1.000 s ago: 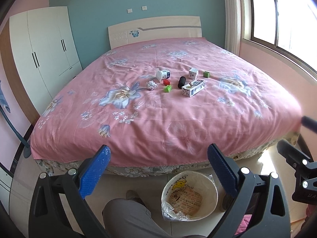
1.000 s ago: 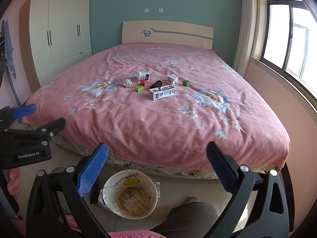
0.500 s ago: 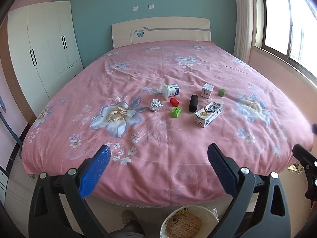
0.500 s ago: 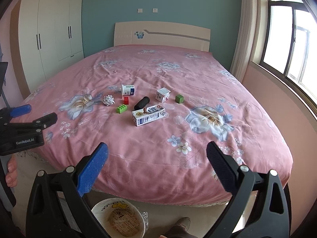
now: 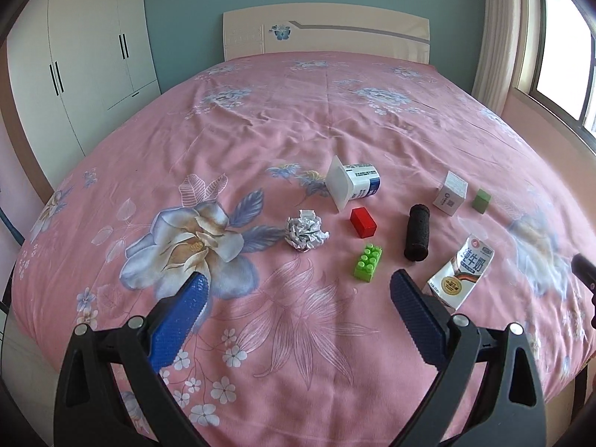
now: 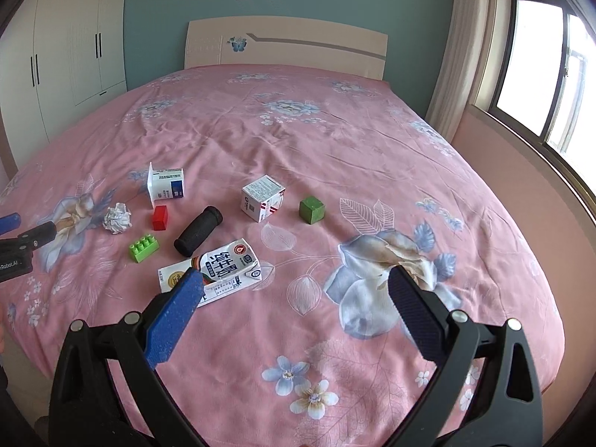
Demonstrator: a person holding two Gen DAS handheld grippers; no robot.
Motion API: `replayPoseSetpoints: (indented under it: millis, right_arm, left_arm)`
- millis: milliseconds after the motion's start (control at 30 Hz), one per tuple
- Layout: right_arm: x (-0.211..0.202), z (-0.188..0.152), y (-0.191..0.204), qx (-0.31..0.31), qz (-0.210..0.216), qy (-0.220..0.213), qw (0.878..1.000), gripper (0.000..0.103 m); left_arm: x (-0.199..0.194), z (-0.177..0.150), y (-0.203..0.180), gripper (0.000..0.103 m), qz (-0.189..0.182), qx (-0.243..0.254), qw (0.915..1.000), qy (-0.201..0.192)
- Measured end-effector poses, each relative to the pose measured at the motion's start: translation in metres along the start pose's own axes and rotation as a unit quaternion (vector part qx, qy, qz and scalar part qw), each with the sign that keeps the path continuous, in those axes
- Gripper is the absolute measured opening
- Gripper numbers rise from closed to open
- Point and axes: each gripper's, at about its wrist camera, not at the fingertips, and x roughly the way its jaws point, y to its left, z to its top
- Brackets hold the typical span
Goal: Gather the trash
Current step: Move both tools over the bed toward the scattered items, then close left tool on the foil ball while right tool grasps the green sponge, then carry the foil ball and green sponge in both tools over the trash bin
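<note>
On the pink floral bed lie a crumpled paper ball (image 5: 306, 229) (image 6: 117, 218), a tipped white cup (image 5: 354, 186) (image 6: 165, 185), a flattened milk carton (image 5: 462, 275) (image 6: 214, 270) and a small white box (image 5: 450, 198) (image 6: 262, 197). My left gripper (image 5: 298, 290) is open and empty, hovering over the bed short of the paper ball. My right gripper (image 6: 296, 285) is open and empty, with its left finger over the milk carton's near end.
A red block (image 5: 363, 222) (image 6: 160, 218), a green studded brick (image 5: 368, 262) (image 6: 143, 247), a black foam roll (image 5: 417, 231) (image 6: 198, 230) and a green cube (image 5: 481, 199) (image 6: 312, 209) lie among the trash. A wardrobe (image 5: 85, 70) stands left, a window (image 6: 540, 63) right.
Both grippers have risen from floor level and moved forward over the bed. The bin by the bed's foot has dropped out of view. The objects now lie close.
</note>
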Motion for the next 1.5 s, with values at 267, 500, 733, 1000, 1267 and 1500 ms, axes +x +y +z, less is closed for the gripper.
replayPoseSetpoints:
  millis: [267,500,733,1000,1267,1500]
  right_arm:
    - [0.126,0.032,-0.030,-0.028,0.023,0.046,0.998,0.097]
    - [0.209,0.045,-0.044,-0.071,0.055,0.074,0.993,0.097]
    - [0.273,0.055,-0.051,-0.094,0.108,0.104,0.984,0.086]
    - [0.279,0.058,-0.048,-0.096,0.142,0.101,0.980,0.033]
    - [0.247,0.055,-0.040,-0.115,0.116,0.090,0.982,0.031]
    - [0.180,0.072,-0.042,-0.116,0.106,0.064,0.986,0.031]
  left_arm:
    - [0.095,0.022,0.005,0.099,0.020,-0.023,0.9990,0.033]
    - [0.150,0.025,-0.001,0.094,0.026,-0.020,0.9979,0.056]
    - [0.187,0.024,-0.005,0.076,0.019,-0.025,0.9962,0.081]
    - [0.190,0.026,-0.006,0.040,0.017,-0.023,0.9969,0.073]
    - [0.165,0.032,0.002,0.033,0.021,-0.022,0.9978,0.058]
    - [0.098,0.056,0.006,0.033,0.024,-0.006,0.9995,0.020]
